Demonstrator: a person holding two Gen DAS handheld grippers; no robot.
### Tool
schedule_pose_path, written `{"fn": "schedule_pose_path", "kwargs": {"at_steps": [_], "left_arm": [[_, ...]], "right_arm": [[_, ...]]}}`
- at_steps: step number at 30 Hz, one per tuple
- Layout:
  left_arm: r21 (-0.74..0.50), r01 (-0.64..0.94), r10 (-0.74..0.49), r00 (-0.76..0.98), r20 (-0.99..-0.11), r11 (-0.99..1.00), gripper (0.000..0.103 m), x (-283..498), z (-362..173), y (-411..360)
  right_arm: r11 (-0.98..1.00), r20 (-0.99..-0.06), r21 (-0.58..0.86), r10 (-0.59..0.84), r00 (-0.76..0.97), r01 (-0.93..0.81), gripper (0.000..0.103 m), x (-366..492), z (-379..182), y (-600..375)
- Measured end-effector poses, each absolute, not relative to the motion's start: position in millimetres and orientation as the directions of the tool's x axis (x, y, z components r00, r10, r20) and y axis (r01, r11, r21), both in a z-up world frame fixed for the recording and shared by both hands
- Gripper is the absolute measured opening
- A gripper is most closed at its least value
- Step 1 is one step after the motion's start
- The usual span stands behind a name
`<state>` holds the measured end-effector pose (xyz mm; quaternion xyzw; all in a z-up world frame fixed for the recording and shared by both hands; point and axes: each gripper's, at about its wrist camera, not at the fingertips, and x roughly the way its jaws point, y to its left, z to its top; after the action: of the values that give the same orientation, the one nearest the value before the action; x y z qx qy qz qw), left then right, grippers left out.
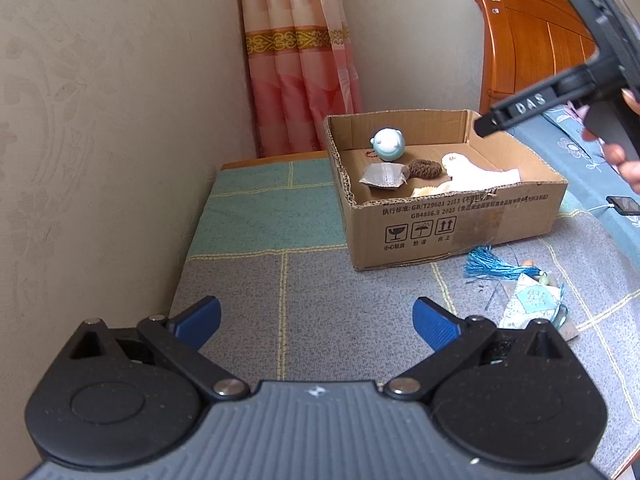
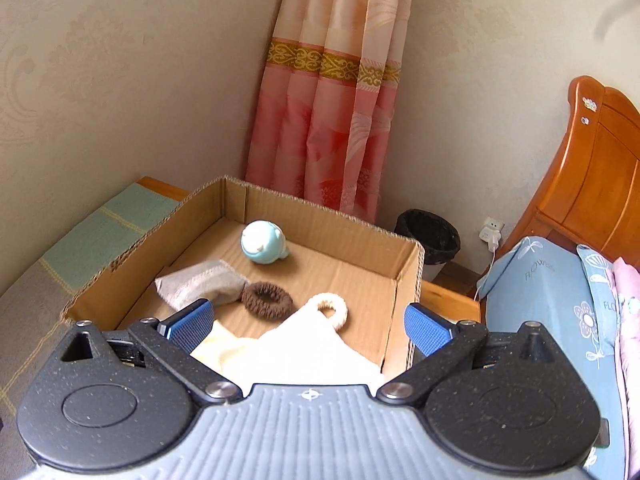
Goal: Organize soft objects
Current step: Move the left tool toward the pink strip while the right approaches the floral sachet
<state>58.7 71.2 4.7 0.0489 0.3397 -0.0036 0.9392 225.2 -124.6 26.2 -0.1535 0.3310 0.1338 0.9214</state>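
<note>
Jaws of both the left gripper (image 1: 316,320) and right gripper (image 2: 308,328) stand released, empty; the cream knitted cloth (image 2: 296,344) lies in the brown cardboard box (image 1: 460,220); next, likely, the blue-tasselled patchwork sachet (image 1: 528,300) beside it; box print reads "GB4806.9".

Cream cloth (image 2: 304,344) partly hidden behind gripper body, phone (image 1: 626,205) cut off at edge

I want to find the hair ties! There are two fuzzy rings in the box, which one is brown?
The brown scrunchie lies beside the grey pouch. The other ring, the cream loop, is pale and joined to the cream cloth.
</note>
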Motion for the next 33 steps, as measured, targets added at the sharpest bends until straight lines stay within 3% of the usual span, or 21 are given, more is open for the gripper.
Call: {"fn": "schedule_pose_path", "kwargs": {"at_steps": [17, 33], "left_arm": [[0.119, 0.152, -0.028, 0.721, -0.693, 0.981, 0.102, 69.2, -18.1, 50.7], [0.172, 0.325, -0.080, 0.636, -0.768, 0.930, 0.102, 82.0, -54.1, 20.0]], "right_arm": [[0.984, -0.683, -0.084, 0.058, 0.728, -0.157, 0.103, 120.6, -28.9, -176.2], [0.994, -0.716, -0.011, 0.069, 0.695, -0.110, 0.103, 106.0, -54.1, -204.5]]}}
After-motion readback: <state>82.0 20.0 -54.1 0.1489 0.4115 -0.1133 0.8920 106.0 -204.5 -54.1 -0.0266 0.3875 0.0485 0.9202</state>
